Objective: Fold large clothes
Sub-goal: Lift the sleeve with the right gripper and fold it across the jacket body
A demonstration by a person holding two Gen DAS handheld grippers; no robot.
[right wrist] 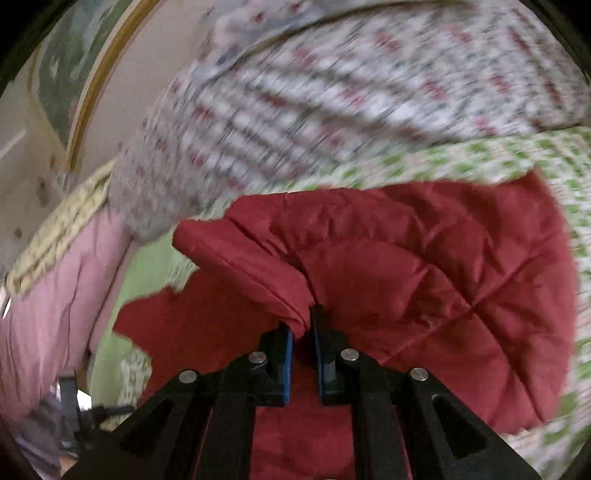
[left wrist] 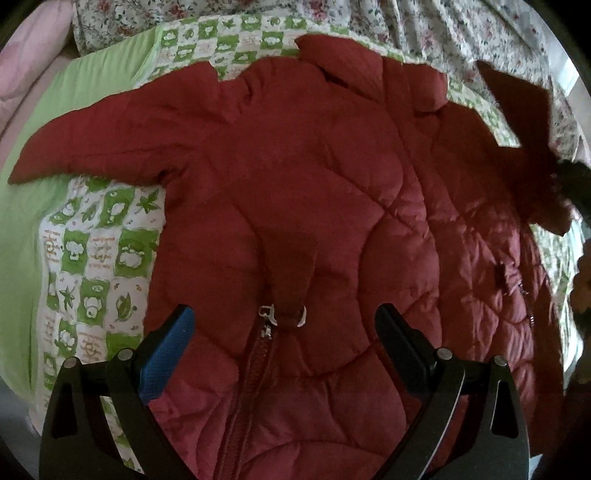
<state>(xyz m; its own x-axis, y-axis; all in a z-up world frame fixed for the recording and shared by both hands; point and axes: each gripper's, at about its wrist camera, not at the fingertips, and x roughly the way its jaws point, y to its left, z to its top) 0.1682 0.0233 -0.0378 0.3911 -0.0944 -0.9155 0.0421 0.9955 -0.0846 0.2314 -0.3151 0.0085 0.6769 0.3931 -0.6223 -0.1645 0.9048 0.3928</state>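
A red quilted jacket [left wrist: 314, 206] lies front up on a bed, its zipper pull [left wrist: 266, 314] near the middle and one sleeve [left wrist: 96, 147] stretched out to the left. My left gripper [left wrist: 284, 325] hovers open above the zipper, holding nothing. In the right wrist view my right gripper [right wrist: 303, 334] is shut on the cuff end of the jacket's other sleeve [right wrist: 251, 266], lifted above the red jacket body [right wrist: 443, 295]. That raised sleeve [left wrist: 524, 140] also shows at the far right of the left wrist view. The right wrist view is blurred by motion.
A green and white patterned blanket [left wrist: 92, 258] lies under the jacket. A floral quilt [left wrist: 424, 33] is heaped behind it, and a pink pillow [left wrist: 29, 62] sits at the left. In the right wrist view a pink cover [right wrist: 55, 314] hangs at the bed's side.
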